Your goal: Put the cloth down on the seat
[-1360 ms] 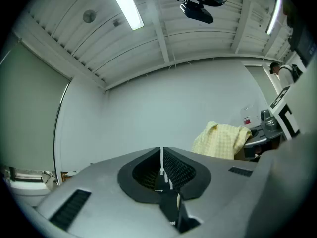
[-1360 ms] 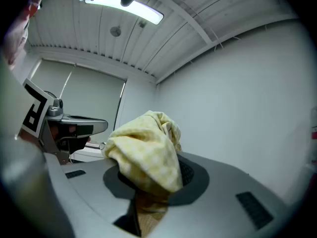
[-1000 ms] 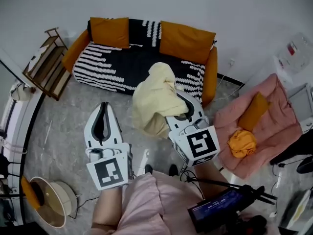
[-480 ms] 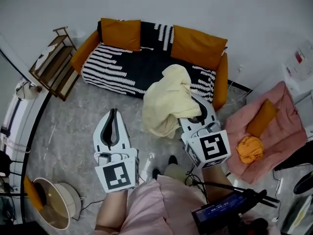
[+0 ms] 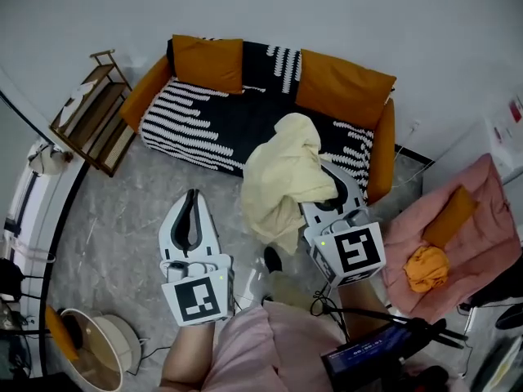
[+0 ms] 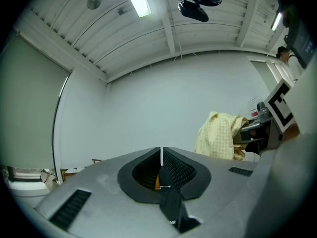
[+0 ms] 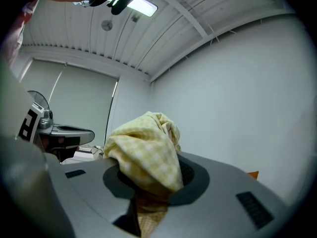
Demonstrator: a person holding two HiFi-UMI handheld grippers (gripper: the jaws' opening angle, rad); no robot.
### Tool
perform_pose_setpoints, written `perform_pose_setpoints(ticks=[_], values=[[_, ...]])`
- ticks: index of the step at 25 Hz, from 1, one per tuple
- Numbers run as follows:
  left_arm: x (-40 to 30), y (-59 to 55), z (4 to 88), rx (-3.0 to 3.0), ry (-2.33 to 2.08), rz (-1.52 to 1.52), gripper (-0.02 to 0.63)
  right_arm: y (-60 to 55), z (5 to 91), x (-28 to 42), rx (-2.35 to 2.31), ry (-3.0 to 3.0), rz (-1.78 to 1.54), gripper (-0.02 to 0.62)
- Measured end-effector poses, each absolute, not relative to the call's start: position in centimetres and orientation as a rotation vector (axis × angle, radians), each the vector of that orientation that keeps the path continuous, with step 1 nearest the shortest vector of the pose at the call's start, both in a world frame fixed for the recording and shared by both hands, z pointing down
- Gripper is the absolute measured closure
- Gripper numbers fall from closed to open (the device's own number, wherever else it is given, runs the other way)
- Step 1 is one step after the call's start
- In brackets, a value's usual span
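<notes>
A pale yellow checked cloth [image 5: 282, 174] hangs bunched from my right gripper [image 5: 330, 183], which is shut on it above the floor, just in front of the sofa's right half. In the right gripper view the cloth [image 7: 146, 150] spills up and over the jaws of the right gripper [image 7: 154, 178]. The sofa seat [image 5: 212, 121] is black with white stripes and bare. My left gripper [image 5: 192, 198] hangs over the floor to the left, shut on nothing; the left gripper view shows the left gripper [image 6: 162, 156] with its jaws pressed together and the cloth [image 6: 220, 135] off to the right.
Two orange cushions [image 5: 208, 54] [image 5: 343, 88] lean on the sofa back. A wooden rack [image 5: 86, 109] stands left of the sofa. A pink lounger [image 5: 482, 219] with an orange cloth [image 5: 426, 268] is on the right. A round cream appliance [image 5: 94, 345] sits at bottom left.
The person has stepped toward the sofa, so it sits closer and more central. Both grippers keep their pose, and the cloth stays in the right one.
</notes>
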State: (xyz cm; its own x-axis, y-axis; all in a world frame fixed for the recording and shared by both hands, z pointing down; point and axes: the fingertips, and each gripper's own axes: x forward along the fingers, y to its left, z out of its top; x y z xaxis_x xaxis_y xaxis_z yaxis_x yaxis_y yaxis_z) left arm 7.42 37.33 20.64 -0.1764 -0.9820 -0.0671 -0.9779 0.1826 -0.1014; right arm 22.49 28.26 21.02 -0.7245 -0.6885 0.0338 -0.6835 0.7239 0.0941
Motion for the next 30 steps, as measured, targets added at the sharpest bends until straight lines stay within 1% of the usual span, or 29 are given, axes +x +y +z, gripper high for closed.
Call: perform_pose_setpoints(ticks=[11, 21, 26, 30], values=[[3.5, 24.6, 19.5, -1.868, 2.352, -0.11, 0.581, 14.9, 20.5, 17.5, 1.048, -2.922, -0.137, 0.489], [1.1, 21.1, 19.2, -1.795, 2.392, -0.121, 0.581, 10.1, 20.7, 15.0, 1.005, -2.932, -0.132, 0.489], [-1.3, 18.6, 21.2, -1.783, 2.432, -0.137, 0.581, 7.3, 22.8, 12.7, 0.967, -2.92, -0.113, 0.489], [-5.2, 15.4, 21.1, -1.786, 2.424, -0.128, 0.581, 4.2, 23.3, 9.2, 0.962, -2.895, -0.093, 0.489]])
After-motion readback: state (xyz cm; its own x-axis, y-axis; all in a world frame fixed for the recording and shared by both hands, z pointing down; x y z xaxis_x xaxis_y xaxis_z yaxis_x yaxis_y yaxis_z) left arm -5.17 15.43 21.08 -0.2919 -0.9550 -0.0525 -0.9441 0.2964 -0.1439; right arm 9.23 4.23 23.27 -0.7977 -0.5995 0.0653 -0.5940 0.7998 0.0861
